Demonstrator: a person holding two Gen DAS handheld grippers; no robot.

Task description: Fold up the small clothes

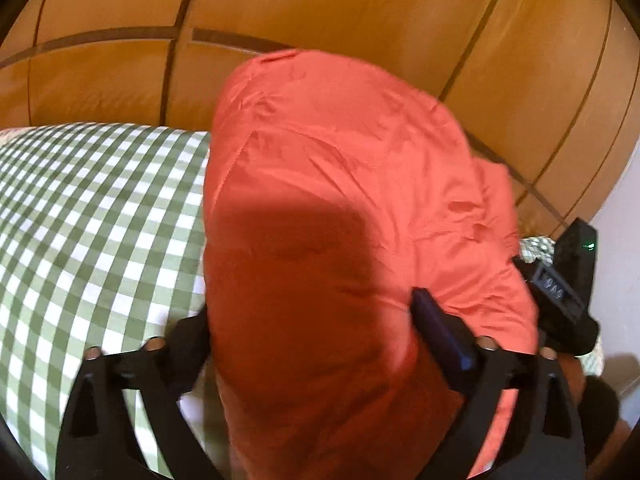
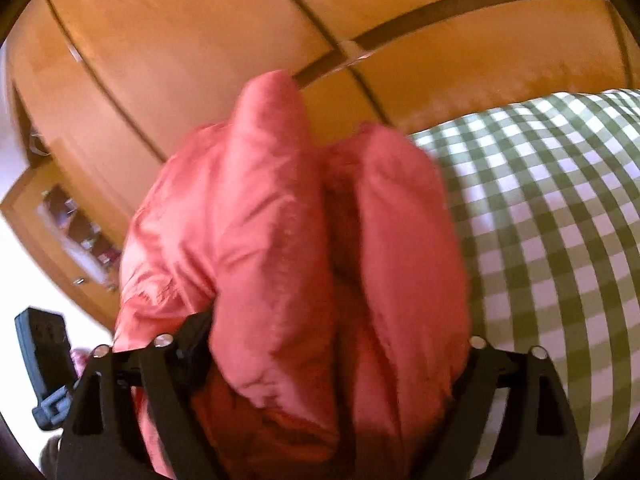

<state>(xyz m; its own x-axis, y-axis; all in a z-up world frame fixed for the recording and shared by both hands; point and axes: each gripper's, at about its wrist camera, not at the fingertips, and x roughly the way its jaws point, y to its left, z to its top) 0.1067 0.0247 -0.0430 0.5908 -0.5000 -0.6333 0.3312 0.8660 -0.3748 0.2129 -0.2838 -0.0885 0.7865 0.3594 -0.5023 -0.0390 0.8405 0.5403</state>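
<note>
A small orange-red garment [image 1: 332,184] hangs lifted above the green-and-white checked bedcover [image 1: 92,208]. It drapes over my left gripper [image 1: 308,320], whose two fingers stand wide apart with cloth between and over them; the blue right finger pad [image 1: 436,320] shows, the left finger is mostly covered. In the right wrist view the same garment [image 2: 288,232] bunches in folds over my right gripper [image 2: 332,344], hiding its fingertips. The other gripper's black body shows at the right edge of the left wrist view [image 1: 568,280] and at the lower left of the right wrist view [image 2: 44,360].
Glossy wooden wardrobe doors [image 1: 320,8] with dark seams stand behind the bed. A wooden cabinet with a glass front [image 2: 68,232] stands at the left of the right wrist view. The checked bedcover [image 2: 560,240] spreads to the right there.
</note>
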